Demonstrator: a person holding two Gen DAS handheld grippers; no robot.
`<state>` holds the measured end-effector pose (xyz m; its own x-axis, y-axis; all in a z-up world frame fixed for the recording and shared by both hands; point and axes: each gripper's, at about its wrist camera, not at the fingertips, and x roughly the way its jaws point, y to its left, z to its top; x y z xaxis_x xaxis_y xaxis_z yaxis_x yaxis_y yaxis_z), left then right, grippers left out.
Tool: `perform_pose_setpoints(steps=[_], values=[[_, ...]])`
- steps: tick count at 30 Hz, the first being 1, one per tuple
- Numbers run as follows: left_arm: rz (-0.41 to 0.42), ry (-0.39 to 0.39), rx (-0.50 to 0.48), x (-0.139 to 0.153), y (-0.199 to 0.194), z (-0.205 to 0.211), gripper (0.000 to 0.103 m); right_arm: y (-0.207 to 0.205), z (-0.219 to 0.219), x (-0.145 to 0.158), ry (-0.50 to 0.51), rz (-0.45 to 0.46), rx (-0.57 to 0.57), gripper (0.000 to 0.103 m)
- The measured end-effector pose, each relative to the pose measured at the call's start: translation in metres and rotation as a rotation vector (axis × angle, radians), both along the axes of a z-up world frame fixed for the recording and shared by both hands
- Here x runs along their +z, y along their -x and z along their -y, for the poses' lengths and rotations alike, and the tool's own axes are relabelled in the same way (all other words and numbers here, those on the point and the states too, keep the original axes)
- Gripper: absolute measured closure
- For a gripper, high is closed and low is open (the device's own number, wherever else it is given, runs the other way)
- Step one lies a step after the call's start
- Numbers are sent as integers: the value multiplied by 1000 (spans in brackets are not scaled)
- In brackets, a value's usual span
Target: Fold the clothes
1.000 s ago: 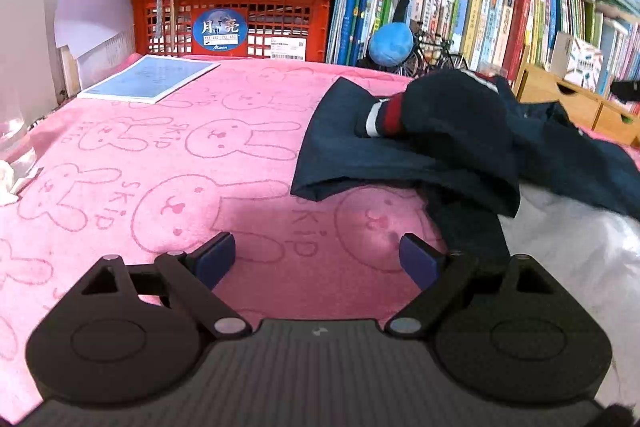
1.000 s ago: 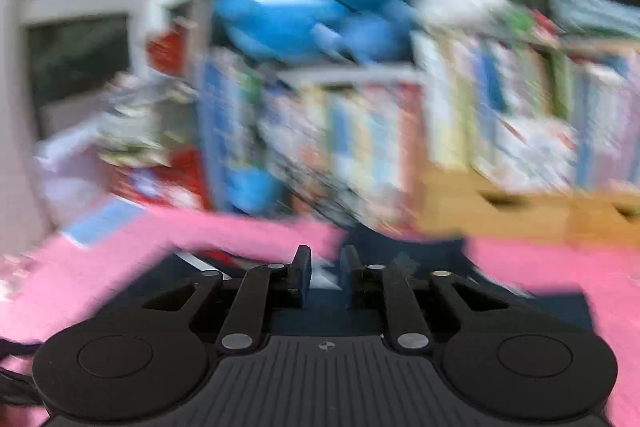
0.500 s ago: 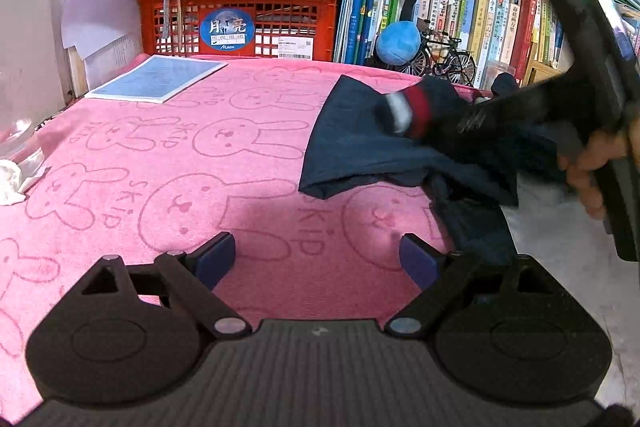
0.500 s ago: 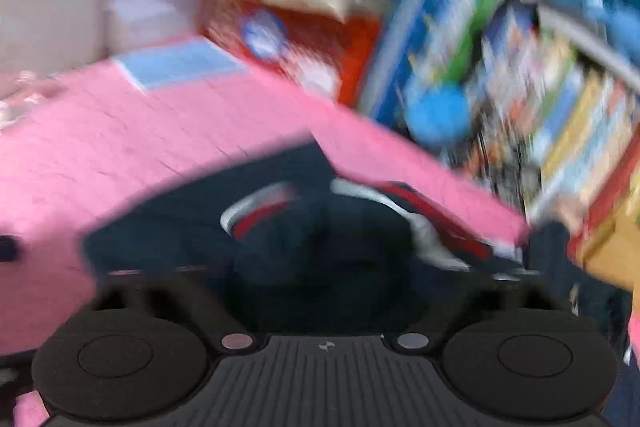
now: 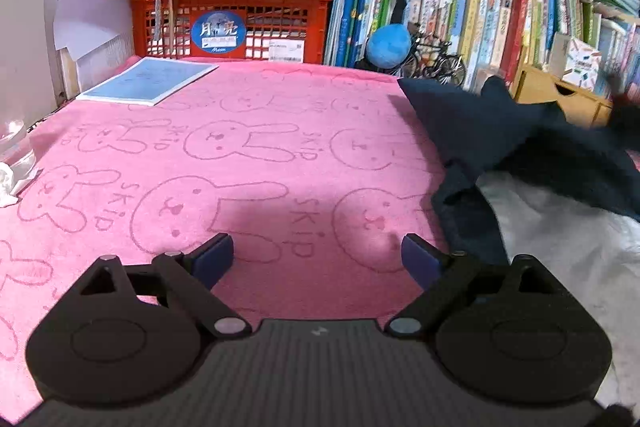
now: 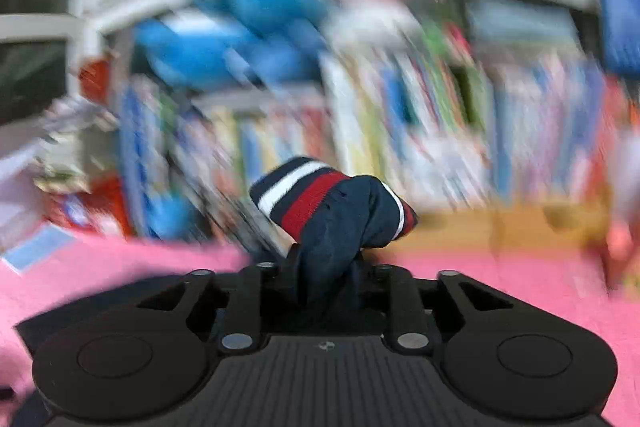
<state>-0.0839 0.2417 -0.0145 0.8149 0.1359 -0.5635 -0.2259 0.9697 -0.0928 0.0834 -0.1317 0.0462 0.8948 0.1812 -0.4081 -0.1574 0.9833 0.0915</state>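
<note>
A navy garment (image 5: 500, 135) lies bunched at the right of the pink rabbit-print towel (image 5: 240, 167), partly over a white cloth (image 5: 560, 235). My left gripper (image 5: 316, 253) hovers low over the towel, open, with nothing between its blue pads. In the blurred right wrist view, my right gripper (image 6: 328, 263) holds a bunch of the same garment. Its red, white and navy striped cuff (image 6: 312, 195) sticks up past the fingertips. The right jaws are opening slightly, and the cloth still sits pinched between them.
A red crate (image 5: 240, 27) under stacked papers stands at the back. A row of books (image 5: 460, 11) and a wooden drawer box (image 5: 560, 95) stand at the back right. A blue booklet (image 5: 152, 81) lies on the towel's far left corner. A toy bicycle (image 5: 436, 61) stands by the books.
The right gripper swung in over the garment, took the striped cuff and carried it off to the right. The navy cloth now lies farther right. The left gripper stayed put.
</note>
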Motion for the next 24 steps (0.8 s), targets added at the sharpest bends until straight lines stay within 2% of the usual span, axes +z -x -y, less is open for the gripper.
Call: perform_pose_setpoints(steps=[1,2,3,5,6,7,8,10,12,15,16,18,19,22,23,24], values=[[9,5,-17,1,1,1,11,-6,13,-12,-9,-76,-28,31],[7,2,-34,3,2,3,11,-11,26,-26,-5,-162,-49,21],[-1,-13,-50,7,1,10,11,-11,38,-37,0,-215,-68,19],[8,-73,-111,17,-1,28,11,-4,57,-52,-18,-245,-106,18],[27,-115,-151,25,-3,41,9,1,66,-54,-43,-245,-125,15],[45,-152,-184,31,-6,53,3,5,76,-55,-78,-239,-146,10],[64,-190,-207,35,-11,64,0,8,77,-53,-97,-227,-153,9],[75,-276,-230,38,-29,86,0,14,80,-48,-133,-202,-165,9],[61,-368,-229,34,-54,106,0,11,63,-42,-73,-144,-107,9],[-19,-389,-145,18,-93,107,2,13,25,-36,76,-45,17,9],[-47,-374,-126,11,-99,104,3,13,15,-35,109,-23,72,11],[-101,-342,-89,-3,-110,98,2,8,3,-36,91,-33,189,17],[-92,-328,-83,-6,-107,94,1,2,2,-39,61,-70,220,19],[-101,-272,-66,-6,-103,81,0,-22,15,-44,56,-178,130,41],[-104,-253,-64,-5,-104,77,0,-23,28,-45,65,-185,47,44],[-106,-242,-64,-4,-104,76,0,-25,41,-45,74,-192,-36,41]])
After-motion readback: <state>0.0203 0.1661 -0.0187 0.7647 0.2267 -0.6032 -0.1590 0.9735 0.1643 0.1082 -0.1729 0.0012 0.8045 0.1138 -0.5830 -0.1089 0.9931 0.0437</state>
